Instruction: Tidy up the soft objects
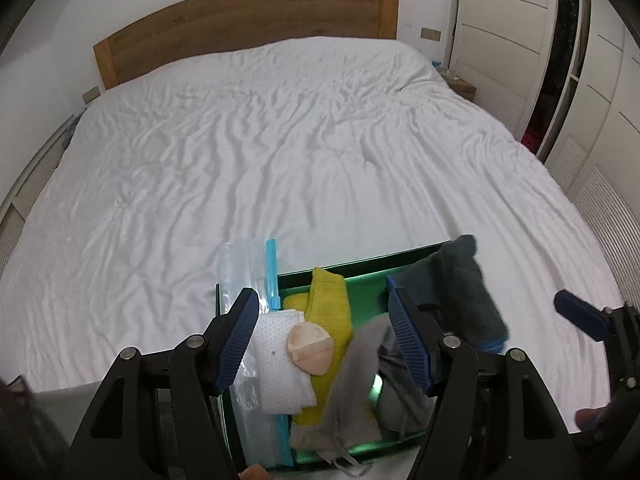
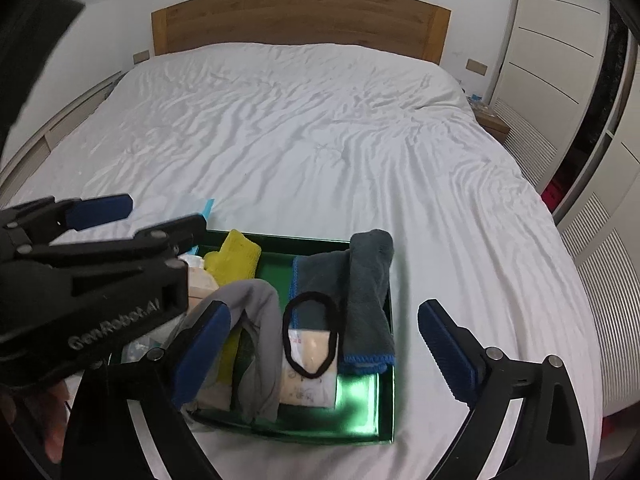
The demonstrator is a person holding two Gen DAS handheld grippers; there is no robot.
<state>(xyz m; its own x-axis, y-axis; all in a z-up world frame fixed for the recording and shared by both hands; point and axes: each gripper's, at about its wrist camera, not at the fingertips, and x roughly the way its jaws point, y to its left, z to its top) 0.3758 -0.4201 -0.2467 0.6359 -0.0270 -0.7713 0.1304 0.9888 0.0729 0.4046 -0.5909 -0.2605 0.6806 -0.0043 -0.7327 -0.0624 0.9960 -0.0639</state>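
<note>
A green tray (image 1: 368, 296) (image 2: 280, 240) lies on the white bed near its foot. It holds a yellow cloth (image 1: 328, 304) (image 2: 236, 258), a light grey garment (image 1: 356, 368) (image 2: 256, 312), a dark grey towel with blue edging (image 1: 460, 280) (image 2: 368, 292), a beige powder puff (image 1: 308, 346) on a white textured cloth (image 1: 276, 360), and a black hair band (image 2: 312, 295) on a white packet (image 2: 308, 380). A clear zip bag (image 1: 240, 268) hangs over the tray's left edge. My left gripper (image 1: 320, 304) (image 2: 160, 214) hovers open over the tray's left half. My right gripper (image 2: 324, 312) stands wide open above the right half. Neither holds anything.
The wrinkled white bedcover (image 1: 280, 140) (image 2: 320, 140) stretches to a wooden headboard (image 1: 248, 12) (image 2: 300, 20). White wardrobe doors (image 1: 592, 80) (image 2: 560, 60) line the right side, with a small nightstand (image 2: 494, 124) beside the bed. A hand (image 2: 52, 432) shows at the lower left.
</note>
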